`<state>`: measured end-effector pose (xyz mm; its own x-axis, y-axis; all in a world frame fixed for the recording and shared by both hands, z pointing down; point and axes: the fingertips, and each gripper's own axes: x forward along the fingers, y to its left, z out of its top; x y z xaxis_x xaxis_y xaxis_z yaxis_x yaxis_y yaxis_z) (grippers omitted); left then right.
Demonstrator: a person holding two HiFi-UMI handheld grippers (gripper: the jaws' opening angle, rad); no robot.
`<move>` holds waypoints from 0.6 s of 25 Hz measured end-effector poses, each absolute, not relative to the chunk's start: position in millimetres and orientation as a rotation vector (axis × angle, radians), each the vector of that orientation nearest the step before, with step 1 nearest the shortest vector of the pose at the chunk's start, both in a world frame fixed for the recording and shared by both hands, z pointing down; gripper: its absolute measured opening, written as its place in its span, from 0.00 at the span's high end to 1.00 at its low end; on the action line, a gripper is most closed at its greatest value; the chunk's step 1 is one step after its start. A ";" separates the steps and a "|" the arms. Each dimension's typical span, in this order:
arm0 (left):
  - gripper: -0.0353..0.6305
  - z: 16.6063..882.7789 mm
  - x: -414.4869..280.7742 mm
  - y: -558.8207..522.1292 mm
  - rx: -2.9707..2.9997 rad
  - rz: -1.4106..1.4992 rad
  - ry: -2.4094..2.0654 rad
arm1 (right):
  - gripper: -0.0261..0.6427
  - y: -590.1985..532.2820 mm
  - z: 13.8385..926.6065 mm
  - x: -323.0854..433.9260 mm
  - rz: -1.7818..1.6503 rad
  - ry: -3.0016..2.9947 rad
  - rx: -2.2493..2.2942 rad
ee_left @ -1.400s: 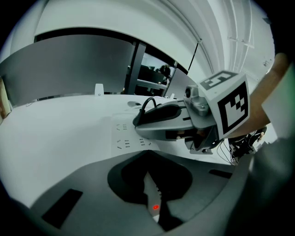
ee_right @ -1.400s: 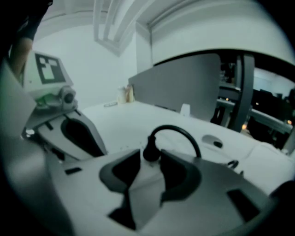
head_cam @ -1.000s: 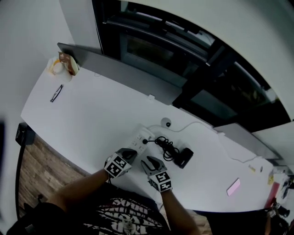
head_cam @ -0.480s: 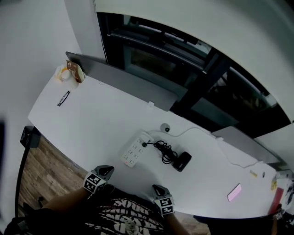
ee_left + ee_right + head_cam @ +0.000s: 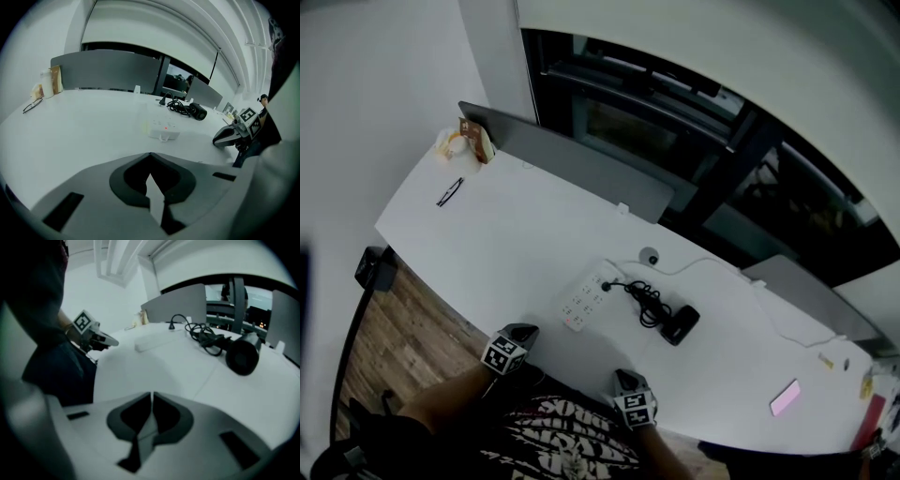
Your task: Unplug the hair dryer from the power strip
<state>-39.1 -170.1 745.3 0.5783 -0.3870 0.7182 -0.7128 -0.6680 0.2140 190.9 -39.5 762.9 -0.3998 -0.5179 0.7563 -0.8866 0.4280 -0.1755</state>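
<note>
The dryer [image 5: 680, 323] lay right of centre, its plug [image 5: 607, 286] seemingly still in the strip [image 5: 586, 302]; unplugging remained undone. At the lower edge, the left gripper [image 5: 523, 331] was pressed shut and the right gripper [image 5: 623, 378] had just closed, both empty.

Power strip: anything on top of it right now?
One black plug sits in the far end of the white rectangular power strip; its coiled black cord runs to the black hair dryer. Other sockets bare. The plug's prongs are hidden.
</note>
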 end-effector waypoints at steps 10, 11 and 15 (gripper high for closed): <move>0.91 663.7 7.1 -225.8 2.452 0.635 -0.922 | 0.90 -80.1 732.5 190.3 0.790 -2.110 1.346; 0.91 647.6 17.1 -235.0 2.497 0.596 -0.920 | 0.90 -97.7 718.8 187.0 0.769 -2.139 1.379; 0.91 581.6 55.7 -266.4 2.705 0.440 -0.889 | 0.90 -173.4 654.4 176.0 0.710 -2.251 1.536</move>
<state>55.7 -266.4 581.6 0.7671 -0.5303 0.3610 -0.6088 -0.7792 0.1491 176.0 -173.4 654.4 -0.3682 -0.7683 0.5236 -0.9297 0.2969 -0.2181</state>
